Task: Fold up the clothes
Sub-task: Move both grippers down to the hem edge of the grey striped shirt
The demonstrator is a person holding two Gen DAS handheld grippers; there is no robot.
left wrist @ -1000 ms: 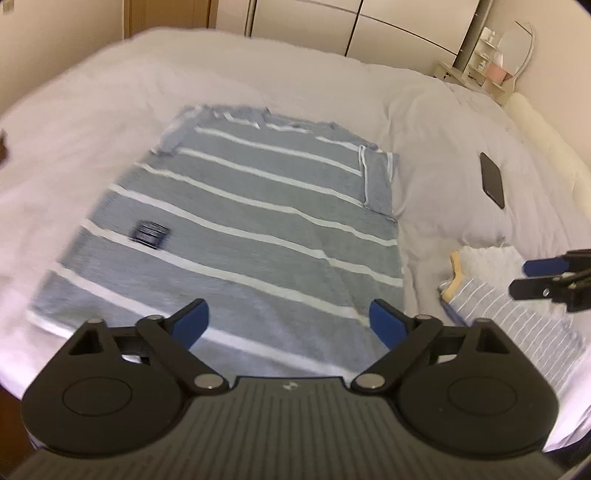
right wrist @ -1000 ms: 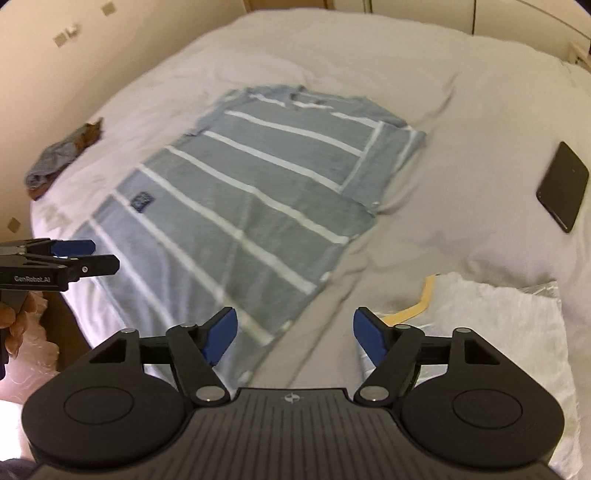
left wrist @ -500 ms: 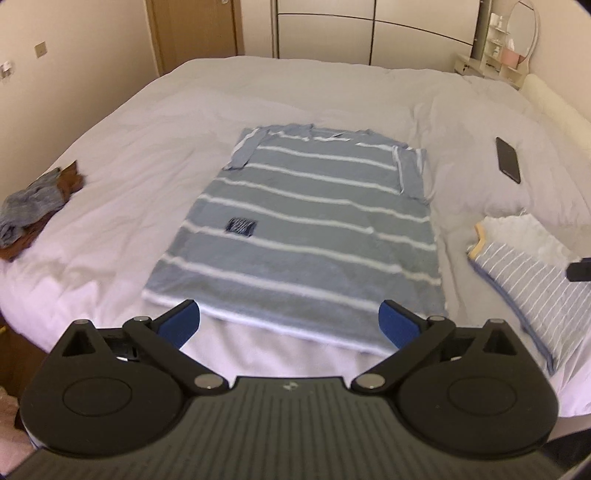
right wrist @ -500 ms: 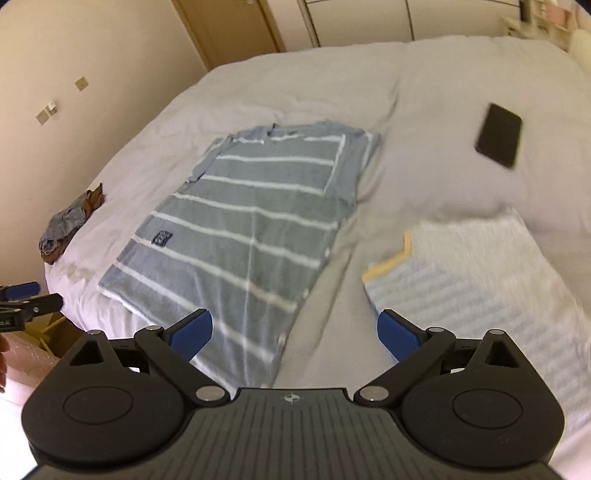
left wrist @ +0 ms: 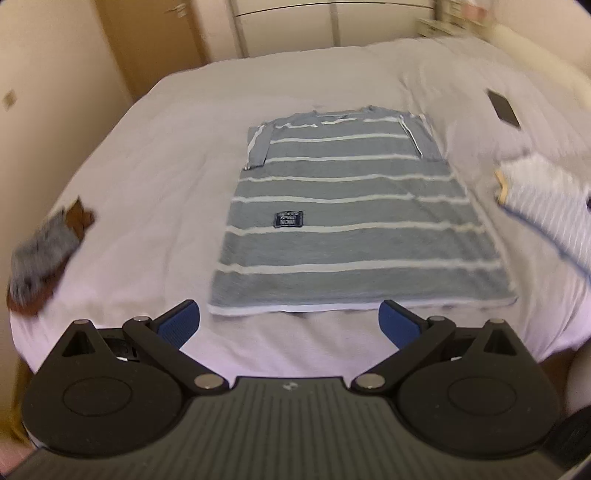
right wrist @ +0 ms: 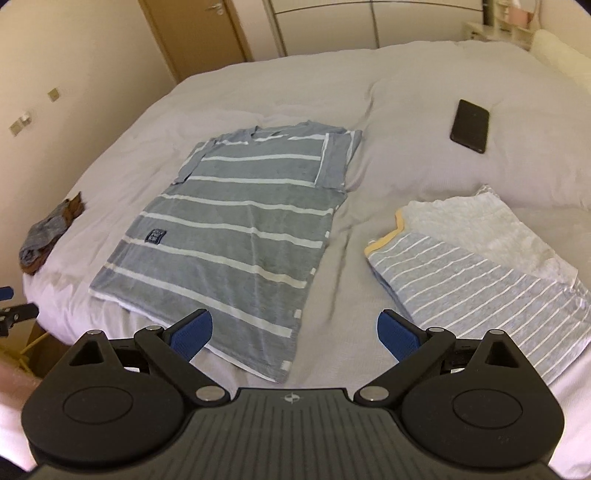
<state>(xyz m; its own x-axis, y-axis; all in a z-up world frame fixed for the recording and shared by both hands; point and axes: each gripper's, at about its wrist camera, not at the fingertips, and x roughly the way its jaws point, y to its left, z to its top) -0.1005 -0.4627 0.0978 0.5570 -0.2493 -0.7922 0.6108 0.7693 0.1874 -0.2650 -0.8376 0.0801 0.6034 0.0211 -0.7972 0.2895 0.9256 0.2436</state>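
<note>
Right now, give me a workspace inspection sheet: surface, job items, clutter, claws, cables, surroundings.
Surface: bed with white cover, lightly wrinkled.
Job's things: blue striped T-shirt lies flat, sleeves folded in; folded clothes pile to its right, apart from it.
Clutter: dark phone on the cover; crumpled socks near the bed's left edge.
Claws: left claw open, nothing between its pads; right claw open, nothing between its pads, above the shirt's hem.
Cables: nothing seen.
Surroundings: wooden door, wardrobe doors, wall switches.
</note>
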